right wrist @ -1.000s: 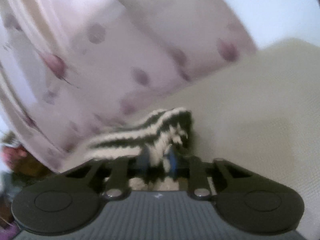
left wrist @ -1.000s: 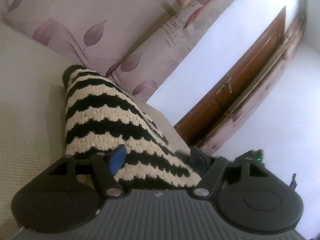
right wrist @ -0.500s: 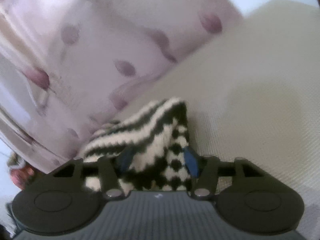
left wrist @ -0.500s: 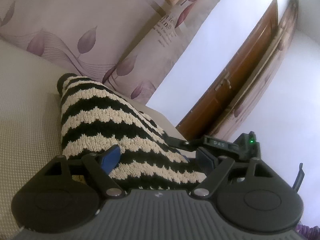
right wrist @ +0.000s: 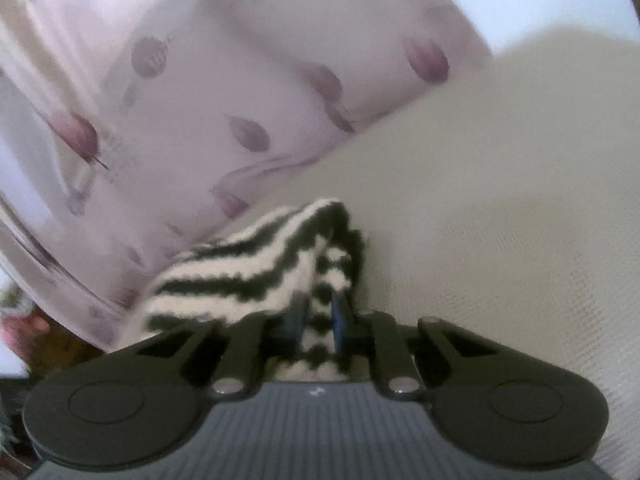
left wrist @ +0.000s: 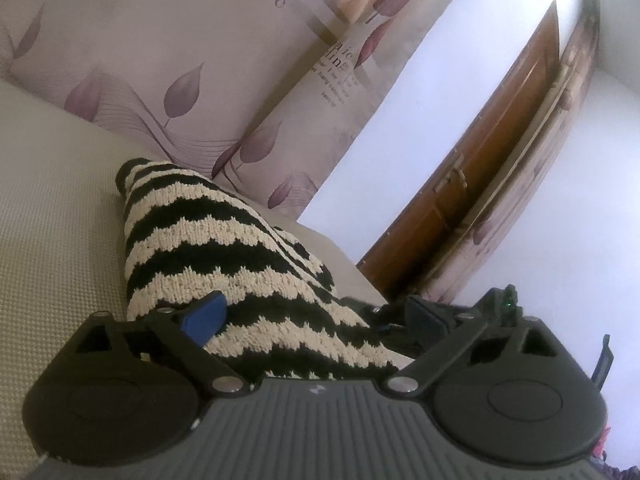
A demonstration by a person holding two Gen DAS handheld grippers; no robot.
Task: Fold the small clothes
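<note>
A small knitted garment with black and cream wavy stripes [left wrist: 208, 252] lies on a beige textured surface [left wrist: 52, 208]. My left gripper [left wrist: 316, 312] is open, its blue pads wide apart, with the near edge of the knit lying between them. In the right wrist view the same knit [right wrist: 256, 264] is bunched up, and my right gripper [right wrist: 318, 316] is shut on a fold of it, its blue pads pinching the fabric. The right gripper also shows behind the knit in the left wrist view [left wrist: 460, 312].
A pillow with purple leaf print [left wrist: 180, 60] stands at the back of the beige surface; it also shows in the right wrist view [right wrist: 220, 100]. A white wall and a brown wooden door [left wrist: 480, 184] are to the right.
My right gripper opened half a second ago and has now closed again on a fold of the knit. The left gripper stayed open with little movement.
</note>
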